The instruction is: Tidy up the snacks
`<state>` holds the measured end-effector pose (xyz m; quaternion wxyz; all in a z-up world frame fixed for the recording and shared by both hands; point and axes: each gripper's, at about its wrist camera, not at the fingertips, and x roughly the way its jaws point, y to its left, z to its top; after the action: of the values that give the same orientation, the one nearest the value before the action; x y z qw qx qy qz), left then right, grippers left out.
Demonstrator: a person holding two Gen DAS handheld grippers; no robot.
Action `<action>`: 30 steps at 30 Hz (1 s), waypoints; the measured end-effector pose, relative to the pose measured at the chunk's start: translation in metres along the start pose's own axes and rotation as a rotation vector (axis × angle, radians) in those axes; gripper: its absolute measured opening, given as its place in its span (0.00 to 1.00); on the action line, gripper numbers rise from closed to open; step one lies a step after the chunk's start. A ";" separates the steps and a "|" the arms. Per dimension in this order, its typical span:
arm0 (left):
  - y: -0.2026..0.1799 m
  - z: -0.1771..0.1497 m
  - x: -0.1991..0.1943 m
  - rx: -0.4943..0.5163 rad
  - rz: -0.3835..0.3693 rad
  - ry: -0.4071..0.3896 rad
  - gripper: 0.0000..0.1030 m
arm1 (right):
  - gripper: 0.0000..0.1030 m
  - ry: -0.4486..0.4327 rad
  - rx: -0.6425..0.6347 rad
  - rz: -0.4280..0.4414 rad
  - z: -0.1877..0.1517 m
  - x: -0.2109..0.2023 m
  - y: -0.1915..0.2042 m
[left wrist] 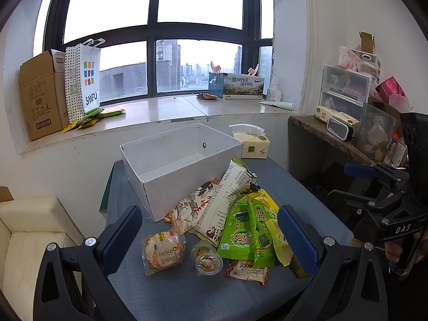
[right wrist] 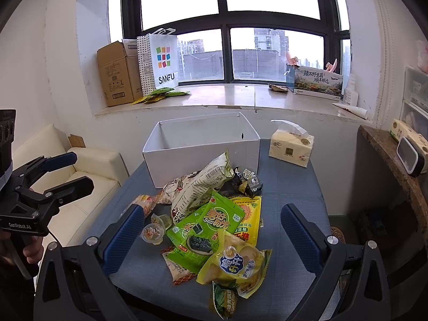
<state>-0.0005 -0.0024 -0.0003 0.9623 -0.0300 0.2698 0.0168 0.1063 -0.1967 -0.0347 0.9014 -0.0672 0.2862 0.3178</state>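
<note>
Fingers (left wrist: 125,238) of both grippers hang spread and empty over the table's (left wrist: 187,294) near edge. Crinkly snack packets (right wrist: 211,222) look light and slippery; pinch a sealed edge, bound for the white box (right wrist: 200,144).

Two fisheye views, each from a handheld gripper, look forward and slightly down across a blue-grey cloth table (left wrist: 187,294) toward a dark-framed window. The left wrist view sits near the table's front edge, left of an open white cardboard box (left wrist: 171,184), which appears skewed. The right wrist view sits farther right, facing the box (right wrist: 200,152) more squarely. Both share the box, the heap of snack packets (right wrist: 214,214) before it, and the windowsill.
</note>
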 end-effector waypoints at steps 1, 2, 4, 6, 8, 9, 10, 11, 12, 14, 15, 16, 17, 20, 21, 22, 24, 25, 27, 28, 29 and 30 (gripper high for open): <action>0.000 0.000 0.000 0.000 0.000 0.000 1.00 | 1.00 -0.001 0.000 0.000 0.000 0.000 0.000; 0.000 0.000 0.000 0.000 -0.001 0.001 1.00 | 1.00 0.000 0.000 0.000 0.000 0.000 0.000; 0.000 -0.001 0.000 0.001 -0.002 -0.001 1.00 | 1.00 -0.001 0.001 -0.001 0.000 0.000 0.000; 0.000 -0.001 0.000 0.002 -0.001 -0.001 1.00 | 1.00 -0.001 0.000 0.000 0.000 0.000 0.000; 0.000 -0.001 0.000 0.001 -0.002 0.000 1.00 | 1.00 -0.001 0.000 0.001 0.000 0.000 0.000; 0.000 -0.001 0.000 0.001 -0.002 0.000 1.00 | 1.00 -0.001 0.000 0.001 0.000 0.000 0.000; 0.000 -0.001 0.000 0.001 -0.002 0.000 1.00 | 1.00 -0.001 -0.001 0.001 0.000 0.000 0.000; 0.000 -0.001 0.000 0.001 -0.001 0.000 1.00 | 1.00 -0.002 0.000 0.001 0.000 0.000 0.000; 0.000 -0.001 0.000 0.001 -0.001 0.000 1.00 | 1.00 -0.002 0.000 0.002 0.000 0.000 0.000; 0.000 -0.001 0.000 0.000 -0.002 0.001 1.00 | 1.00 -0.003 -0.001 0.003 0.000 -0.001 0.001; 0.000 -0.001 0.000 0.001 -0.001 0.000 1.00 | 1.00 -0.003 -0.001 0.003 0.000 -0.001 0.001; 0.000 -0.001 0.000 0.001 -0.001 0.000 1.00 | 1.00 -0.003 -0.002 0.003 0.000 -0.001 0.001; 0.000 -0.001 0.000 0.000 -0.001 0.000 1.00 | 1.00 -0.003 -0.002 0.003 0.000 -0.001 0.001; 0.000 -0.001 0.000 0.000 -0.003 0.000 1.00 | 1.00 -0.003 -0.001 0.003 0.000 -0.001 0.001; 0.000 -0.001 0.000 0.000 -0.003 0.001 1.00 | 1.00 -0.003 -0.001 0.003 0.000 -0.001 0.001; 0.000 -0.001 0.000 -0.002 -0.005 0.000 1.00 | 1.00 -0.003 -0.002 0.004 0.000 -0.001 0.001; 0.000 -0.001 0.001 -0.003 -0.006 0.002 1.00 | 1.00 -0.003 -0.002 0.004 0.001 -0.001 0.001; -0.001 -0.001 0.001 -0.003 -0.007 0.001 1.00 | 1.00 -0.003 -0.002 0.003 0.001 -0.001 0.001; -0.001 -0.001 0.000 -0.002 -0.010 0.001 1.00 | 1.00 -0.003 -0.002 0.005 0.001 -0.001 0.000; -0.001 -0.001 0.000 -0.003 -0.010 0.001 1.00 | 1.00 -0.003 -0.002 0.005 0.001 -0.001 0.000; -0.001 -0.001 0.000 -0.002 -0.009 0.001 1.00 | 1.00 -0.004 -0.003 0.005 0.001 -0.001 0.000; -0.001 -0.001 0.000 -0.002 -0.010 0.001 1.00 | 1.00 -0.004 -0.003 0.006 0.001 -0.001 0.000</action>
<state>-0.0012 -0.0033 -0.0009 0.9622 -0.0323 0.2701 0.0124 0.1061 -0.1969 -0.0331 0.9011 -0.0668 0.2840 0.3209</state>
